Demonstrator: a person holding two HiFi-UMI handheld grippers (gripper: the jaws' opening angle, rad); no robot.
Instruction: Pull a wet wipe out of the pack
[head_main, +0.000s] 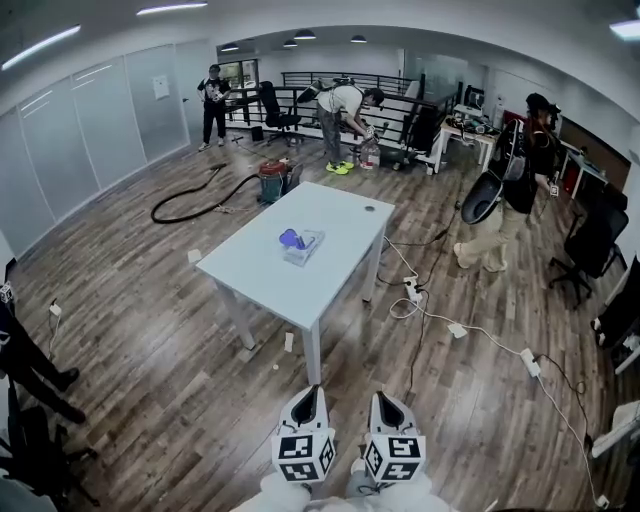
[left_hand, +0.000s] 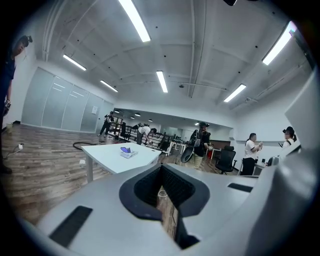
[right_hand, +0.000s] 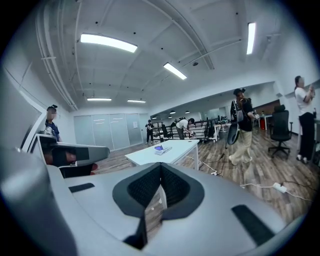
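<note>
Left tool (head_main: 308, 392) and right tool (head_main: 386, 398) hang clenched, empty, well apart from the pack (head_main: 300, 244).

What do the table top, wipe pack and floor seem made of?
Table top: smooth white laminate or painted board, matte.
Wipe pack: probably soft plastic film, pale with a purple patch; too small to confirm.
Floor: wood-look planks, perhaps laminate; grain and seams show.

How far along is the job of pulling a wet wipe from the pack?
Done: nothing visible; the wipe pack lies on the white table, too small to tell whether a wipe sticks out. In hand: nothing; the left tool and right tool are shut and empty, held over the floor short of the table. Left: walk up, steady the pack, pull one wipe.
</note>
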